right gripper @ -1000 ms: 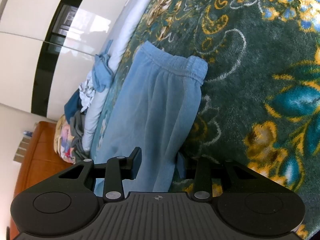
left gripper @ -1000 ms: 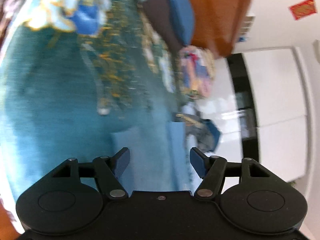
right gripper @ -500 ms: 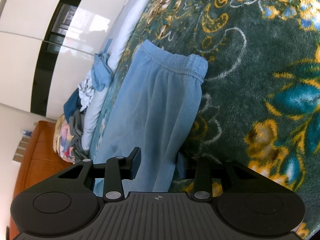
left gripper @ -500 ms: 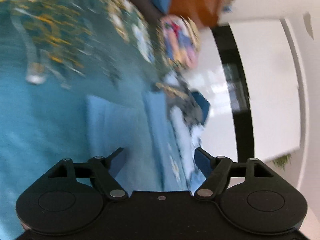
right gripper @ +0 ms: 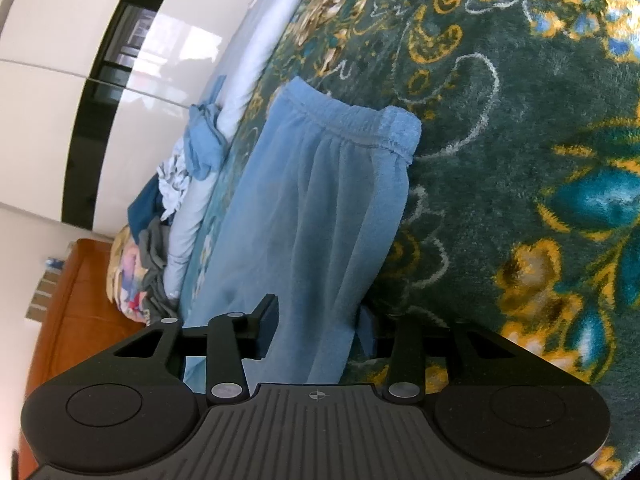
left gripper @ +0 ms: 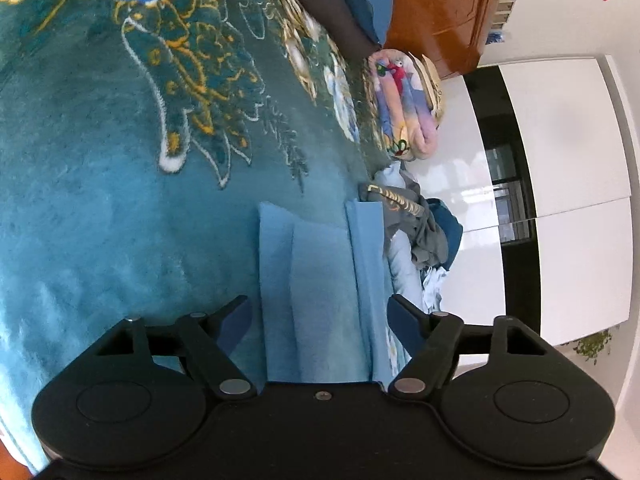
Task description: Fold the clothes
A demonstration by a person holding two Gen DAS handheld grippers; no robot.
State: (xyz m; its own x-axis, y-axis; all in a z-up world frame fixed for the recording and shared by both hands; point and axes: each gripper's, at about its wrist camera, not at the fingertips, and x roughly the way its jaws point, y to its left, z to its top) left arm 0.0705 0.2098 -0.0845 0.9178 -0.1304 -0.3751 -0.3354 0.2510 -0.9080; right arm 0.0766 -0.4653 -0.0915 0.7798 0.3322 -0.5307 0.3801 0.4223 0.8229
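Note:
Light blue trousers (left gripper: 320, 264) lie stretched out on a teal floral blanket (left gripper: 100, 200). My left gripper (left gripper: 318, 308) hovers over their folded leg end. Its jaws are closing, but they stand wide and the pads are clear of the cloth on both sides. In the right wrist view the trousers (right gripper: 320, 200) run away from me to their elastic waistband (right gripper: 352, 120). My right gripper (right gripper: 318, 320) has a fold of the trousers filling the gap between its pads, and its jaws are easing open. The cloth partly hides the right fingertip.
A heap of grey and blue clothes (left gripper: 424, 224) lies at the bed's edge beside a rolled colourful quilt (left gripper: 400, 108). Dark and blue pillows (left gripper: 360, 0) rest against a wooden headboard (left gripper: 440, 0). White wardrobe doors (left gripper: 560, 140) stand beyond the bed.
The left wrist view has swung across the blanket, and the trousers' leg end now sits centred between the left fingers. The right fingers stand slightly wider on the cloth; the right hand is otherwise still.

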